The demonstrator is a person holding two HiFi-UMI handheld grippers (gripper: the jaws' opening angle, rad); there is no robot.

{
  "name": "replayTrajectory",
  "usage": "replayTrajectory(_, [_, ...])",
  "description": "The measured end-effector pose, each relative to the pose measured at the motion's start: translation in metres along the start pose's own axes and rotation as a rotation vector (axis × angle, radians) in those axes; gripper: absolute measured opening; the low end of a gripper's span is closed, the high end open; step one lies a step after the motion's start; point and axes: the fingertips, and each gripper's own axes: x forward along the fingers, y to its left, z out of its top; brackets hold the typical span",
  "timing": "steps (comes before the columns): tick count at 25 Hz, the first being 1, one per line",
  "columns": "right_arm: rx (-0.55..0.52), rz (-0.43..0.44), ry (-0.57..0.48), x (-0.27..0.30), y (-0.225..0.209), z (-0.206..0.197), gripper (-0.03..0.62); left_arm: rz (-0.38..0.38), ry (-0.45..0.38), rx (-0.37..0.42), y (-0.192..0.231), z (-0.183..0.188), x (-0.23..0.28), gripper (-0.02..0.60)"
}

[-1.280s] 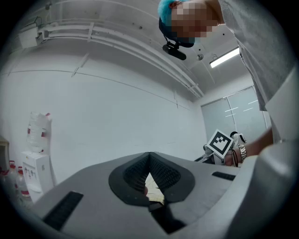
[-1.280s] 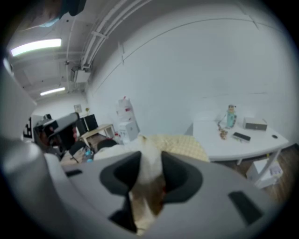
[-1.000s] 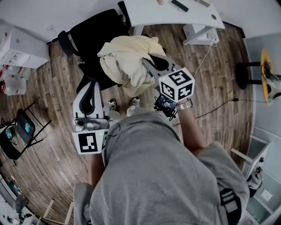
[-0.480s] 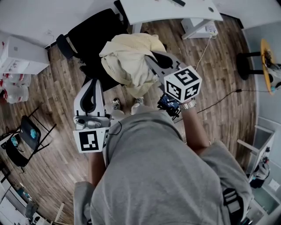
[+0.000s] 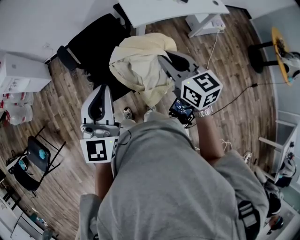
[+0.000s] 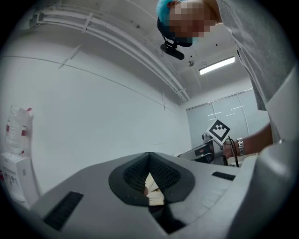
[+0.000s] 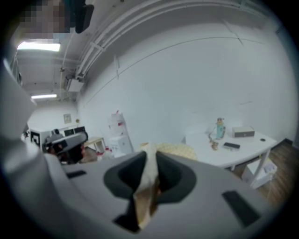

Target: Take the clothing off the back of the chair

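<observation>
Pinching a fold of the cream clothing (image 5: 136, 65) with my right claw (image 7: 148, 170), I keep it closed on the fabric; its 2 jaws have just been closing. The rest of the garment is bunched on top of the black chair (image 5: 91, 42), near the white desk (image 5: 154, 9). My left claw (image 5: 100, 90) is closed on nothing, beside the chair and apart from the cloth.

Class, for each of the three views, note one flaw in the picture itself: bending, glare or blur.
Head view: wide lens bends the floor boards into curves. Left gripper view: dark round border, and the ceiling lamp glares white. Right gripper view: soft throughout, the clothing in the jaws out of focus.
</observation>
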Motion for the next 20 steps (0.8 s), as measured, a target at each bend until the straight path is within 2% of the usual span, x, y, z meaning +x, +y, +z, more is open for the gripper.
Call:
replayTrajectory(10, [0.012, -0.114, -0.15, -0.021, 0.015, 0.034, 0.081, -0.074, -0.029, -0.007, 0.022, 0.007, -0.01, 0.034])
replayTrajectory(20, [0.027, -0.232, -0.244, -0.054, 0.037, 0.059, 0.081, -0.17, -0.045, -0.014, 0.035, 0.01, -0.022, 0.034])
